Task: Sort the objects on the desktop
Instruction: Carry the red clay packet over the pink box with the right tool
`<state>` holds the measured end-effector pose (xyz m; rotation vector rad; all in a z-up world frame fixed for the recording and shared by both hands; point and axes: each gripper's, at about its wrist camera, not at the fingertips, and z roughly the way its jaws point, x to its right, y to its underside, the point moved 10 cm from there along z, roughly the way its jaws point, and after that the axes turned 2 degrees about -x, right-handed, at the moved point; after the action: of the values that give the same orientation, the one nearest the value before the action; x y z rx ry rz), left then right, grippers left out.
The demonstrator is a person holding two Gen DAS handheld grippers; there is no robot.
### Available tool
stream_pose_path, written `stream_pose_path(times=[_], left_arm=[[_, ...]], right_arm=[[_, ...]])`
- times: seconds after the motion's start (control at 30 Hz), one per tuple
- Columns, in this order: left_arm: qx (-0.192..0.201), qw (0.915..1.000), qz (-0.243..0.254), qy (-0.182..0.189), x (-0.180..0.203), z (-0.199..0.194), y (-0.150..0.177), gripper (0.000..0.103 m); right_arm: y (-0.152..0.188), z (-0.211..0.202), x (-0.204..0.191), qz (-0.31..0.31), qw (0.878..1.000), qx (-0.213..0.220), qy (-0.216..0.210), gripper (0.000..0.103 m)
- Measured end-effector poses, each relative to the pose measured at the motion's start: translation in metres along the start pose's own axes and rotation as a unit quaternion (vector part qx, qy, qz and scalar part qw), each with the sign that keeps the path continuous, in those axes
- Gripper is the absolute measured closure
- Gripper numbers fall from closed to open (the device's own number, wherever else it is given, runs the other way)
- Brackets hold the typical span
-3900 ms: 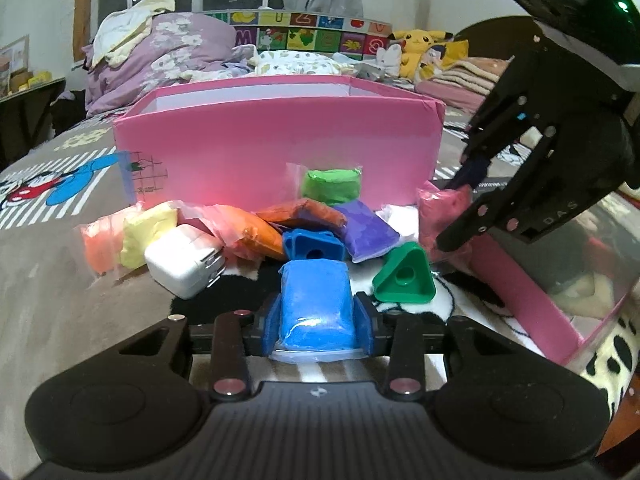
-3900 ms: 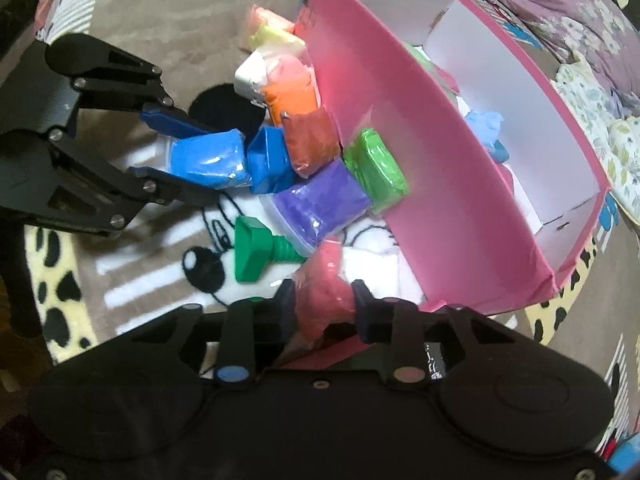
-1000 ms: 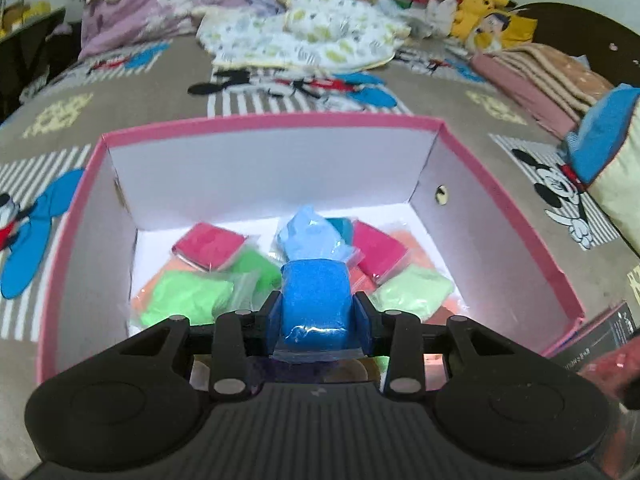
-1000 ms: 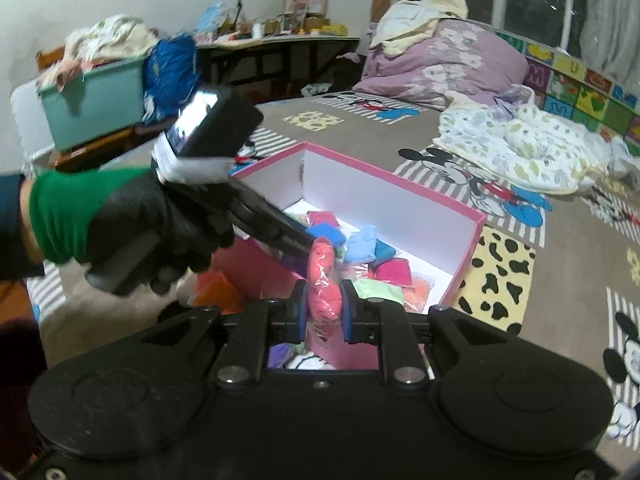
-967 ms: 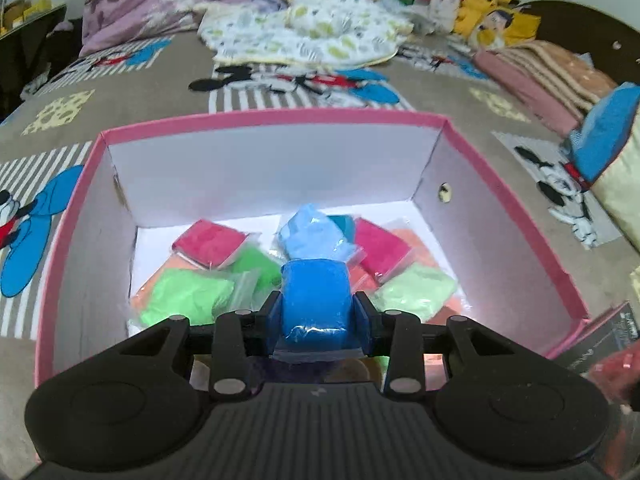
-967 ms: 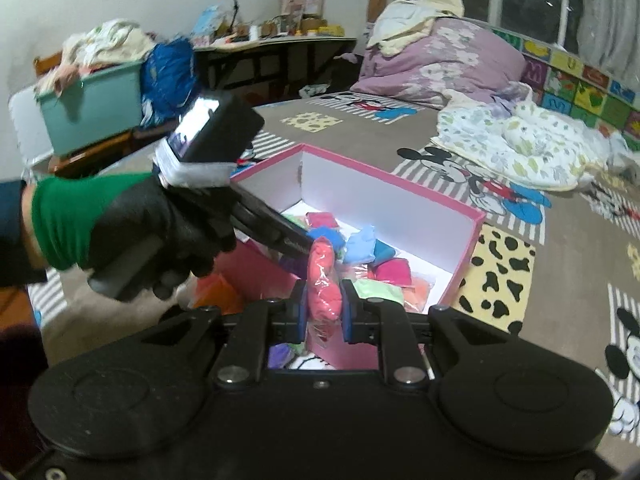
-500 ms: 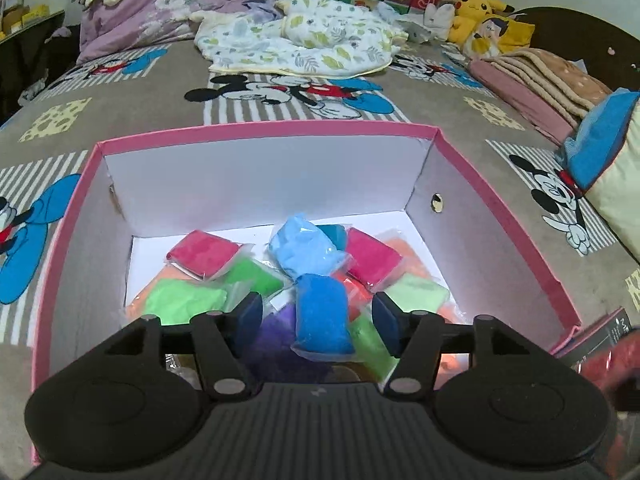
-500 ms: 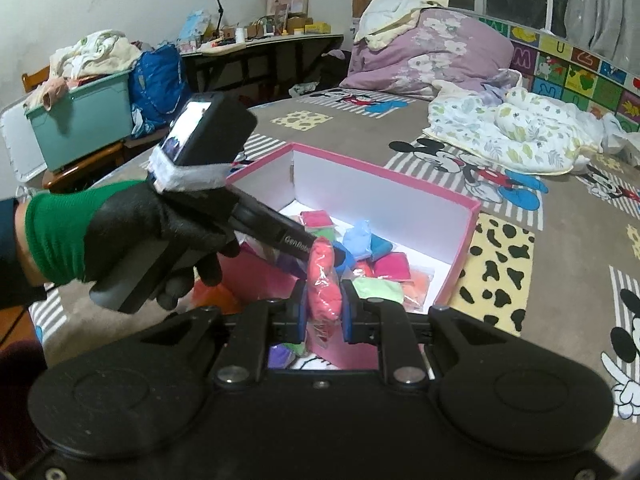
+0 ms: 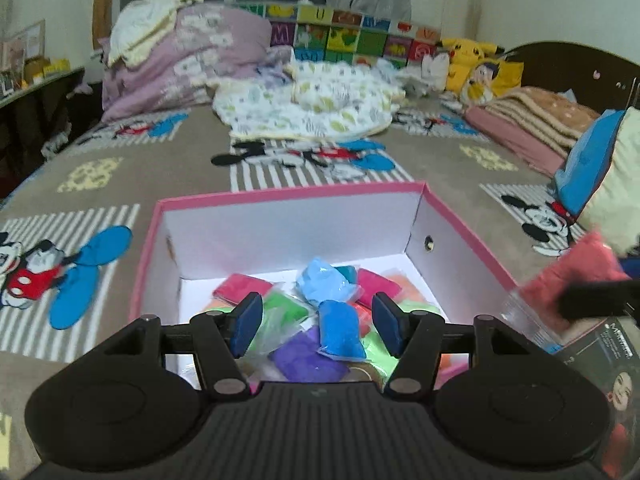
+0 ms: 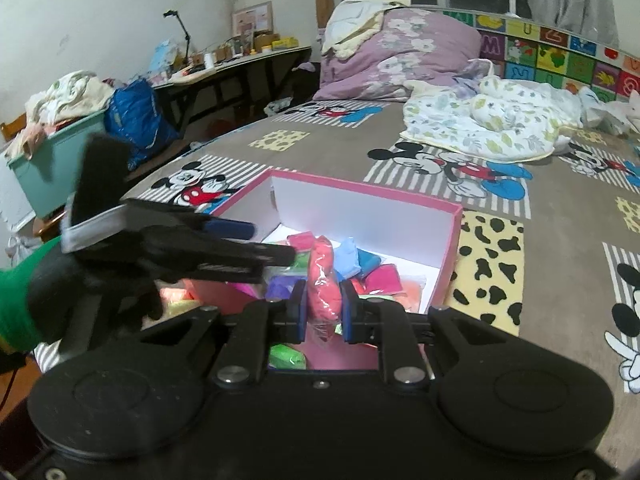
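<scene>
A pink box (image 9: pixel 288 194) with white inside walls holds several coloured clay packets. My left gripper (image 9: pixel 318 326) is open and empty above the box's near edge; a blue clay packet (image 9: pixel 340 336) lies in the box between its fingers, on top of a purple packet (image 9: pixel 306 356). My right gripper (image 10: pixel 323 306) is shut on a pink clay packet (image 10: pixel 322 284) and holds it over the box (image 10: pixel 360 194) at its near right side. That packet also shows at the right edge of the left wrist view (image 9: pixel 568 280). The left gripper shows in the right wrist view (image 10: pixel 240 248), held by a gloved hand.
The box sits on a Mickey Mouse bedspread (image 9: pixel 100 168). A crumpled floral blanket (image 9: pixel 308 112) and purple bedding (image 9: pixel 180 56) lie behind it. A printed card (image 9: pixel 616 364) lies right of the box. A desk (image 10: pixel 224 68) and a teal bin (image 10: pixel 52 160) stand beside the bed.
My left gripper opened and let the blue packet fall into the box, then drew back and up. My right gripper moved closer over the box with the pink packet.
</scene>
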<state>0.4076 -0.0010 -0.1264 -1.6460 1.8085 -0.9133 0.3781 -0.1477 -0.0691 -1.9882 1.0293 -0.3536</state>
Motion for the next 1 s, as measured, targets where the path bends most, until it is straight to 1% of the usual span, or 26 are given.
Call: stream_pose_path(times=[0.2, 0.3, 0.37, 0.43, 0.5, 0.57, 0.7, 0.77, 0.87, 0.93, 1.0], left_arm=[[0.04, 0.9991, -0.004, 0.009, -0.002, -0.044, 0.013, 0.044], [0.053, 0.9985, -0.005, 0.011, -0.002, -0.063, 0.027, 0.044], [0.059, 0.9982, 0.002, 0.01, 0.0, -0.074, 0.039, 0.044], [0.07, 0.9975, 0.01, -0.001, 0.002, -0.084, 0.052, 0.044], [0.076, 0.9968, 0.013, -0.021, 0.002, -0.091, 0.07, 0.044], [0.073, 0.9966, 0.008, -0.037, 0.001, -0.092, 0.092, 0.044], [0.043, 0.9982, -0.017, -0.038, -0.003, -0.087, 0.139, 0.043], [0.036, 0.998, -0.023, -0.048, -0.006, -0.085, 0.159, 0.043], [0.028, 0.998, -0.003, -0.057, -0.004, -0.079, 0.179, 0.043], [0.023, 0.9983, 0.019, -0.05, 0.001, -0.076, 0.185, 0.043], [0.025, 0.998, 0.03, -0.05, 0.002, -0.076, 0.188, 0.043]], right_arm=[[-0.006, -0.003, -0.002, 0.005, 1.0, 0.006, 0.002, 0.088], [-0.008, -0.003, -0.003, 0.004, 1.0, 0.006, 0.002, 0.087], [-0.008, -0.003, -0.003, 0.004, 1.0, 0.006, 0.004, 0.087], [-0.009, -0.003, -0.003, 0.007, 1.0, 0.006, 0.003, 0.087], [-0.01, -0.003, -0.004, 0.008, 1.0, 0.007, 0.001, 0.087], [-0.013, -0.003, -0.004, 0.011, 1.0, 0.008, -0.001, 0.087], [-0.015, -0.001, -0.004, 0.02, 1.0, 0.008, -0.005, 0.087], [-0.015, 0.001, -0.005, 0.025, 1.0, 0.004, -0.009, 0.087], [-0.013, 0.006, -0.004, 0.036, 0.999, -0.002, -0.011, 0.087], [-0.014, 0.009, -0.004, 0.039, 0.999, -0.004, -0.008, 0.087], [-0.017, 0.01, -0.005, 0.038, 0.999, -0.002, -0.005, 0.087]])
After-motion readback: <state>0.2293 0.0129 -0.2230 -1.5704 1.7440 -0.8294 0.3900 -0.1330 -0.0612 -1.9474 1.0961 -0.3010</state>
